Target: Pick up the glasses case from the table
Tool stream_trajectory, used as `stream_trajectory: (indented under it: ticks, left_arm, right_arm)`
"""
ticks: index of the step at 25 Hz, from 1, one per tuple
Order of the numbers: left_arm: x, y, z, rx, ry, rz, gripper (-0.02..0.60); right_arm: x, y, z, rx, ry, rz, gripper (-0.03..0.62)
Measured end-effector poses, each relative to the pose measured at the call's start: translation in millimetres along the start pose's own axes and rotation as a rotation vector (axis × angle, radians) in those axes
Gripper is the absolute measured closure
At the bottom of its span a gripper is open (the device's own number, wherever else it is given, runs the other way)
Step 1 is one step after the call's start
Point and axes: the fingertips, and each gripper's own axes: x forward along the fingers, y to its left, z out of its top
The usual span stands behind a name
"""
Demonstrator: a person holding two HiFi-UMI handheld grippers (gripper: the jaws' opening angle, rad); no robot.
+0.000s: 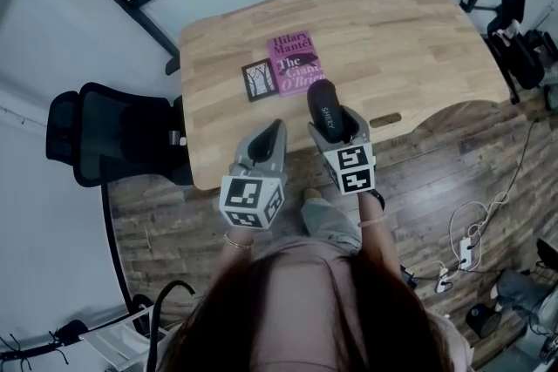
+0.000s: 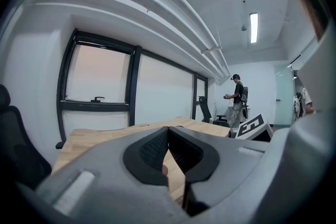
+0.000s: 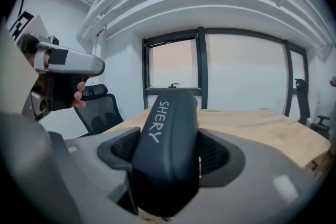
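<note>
A dark glasses case with "SHERY" printed on it is held above the near edge of the wooden table. My right gripper is shut on it; in the right gripper view the case fills the space between both pads and sticks out forward. My left gripper hovers over the table's front edge to the left of the case. Its jaws meet at the tips with nothing between them.
A pink book and a small dark card lie mid-table beyond the case. A black office chair stands left of the table. Cables and a power strip lie on the wood floor at right. A person stands far across the room.
</note>
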Motion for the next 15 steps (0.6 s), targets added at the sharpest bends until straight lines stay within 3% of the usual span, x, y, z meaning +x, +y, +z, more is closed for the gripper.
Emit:
stream_trajectory:
  ticks: [15]
  left_arm:
    - [-52.8, -22.3, 4.2, 0.004, -0.044, 0.029, 0.572]
  right_arm:
    - [-58.5, 29.2, 27.2, -0.039, -0.089, 0.002, 0.252]
